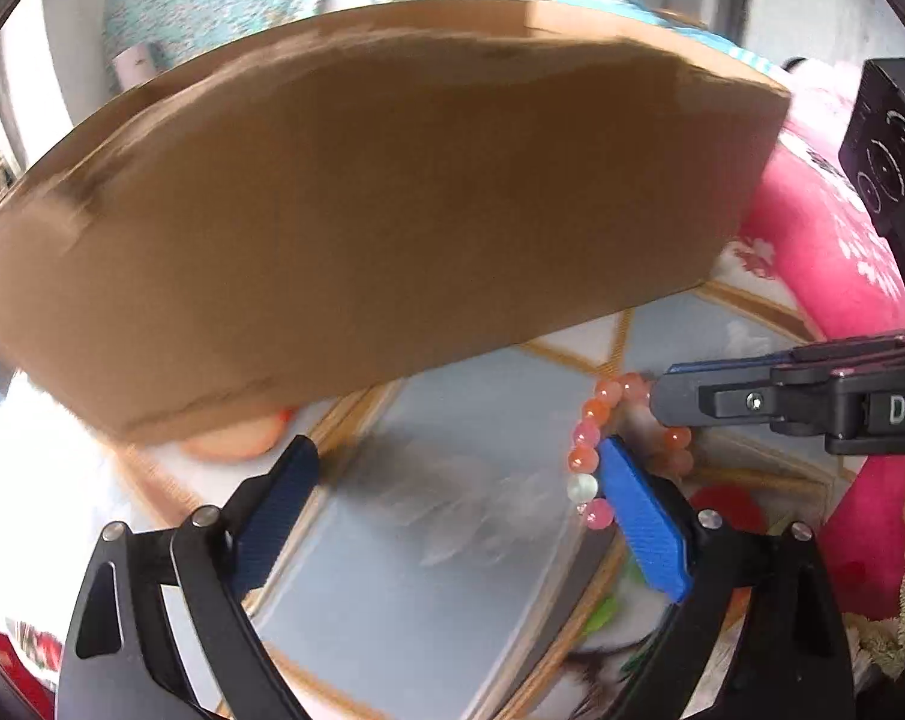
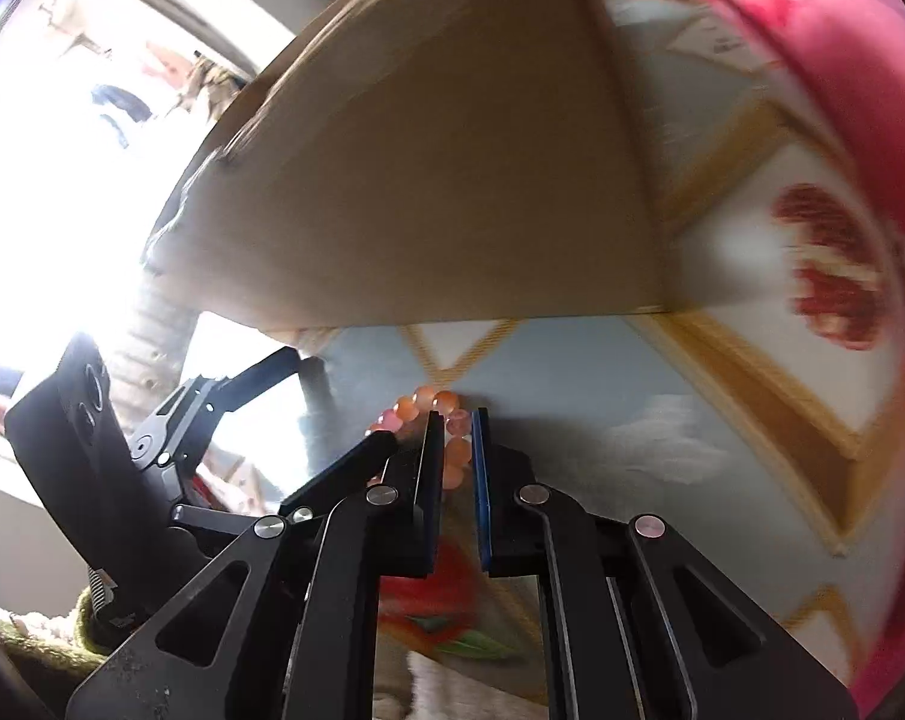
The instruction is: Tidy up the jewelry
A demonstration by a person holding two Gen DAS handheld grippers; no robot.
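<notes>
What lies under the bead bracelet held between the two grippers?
Under the bead bracelet lies a patterned cloth in pale blue with gold lines. The right gripper pinches the bracelet; the left gripper's blue finger hides part of the loop and cloth. The cardboard box stands behind.

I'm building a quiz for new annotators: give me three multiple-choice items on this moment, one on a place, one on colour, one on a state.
1. Where is the pink-and-orange beaded bracelet?
A. inside the brown cardboard box
B. in front of the box, over the patterned cloth
C. on the pink cushion

2. What colour are the left gripper's finger pads?
A. blue
B. red
C. white

3. How is the right gripper set?
A. wide open, apart from the bracelet
B. out of view
C. fingers closed on the bracelet

Answers: B, the beads sit below the box's front wall; A, blue pads show on both fingers; C, beads sit between the nearly shut fingers.
</notes>
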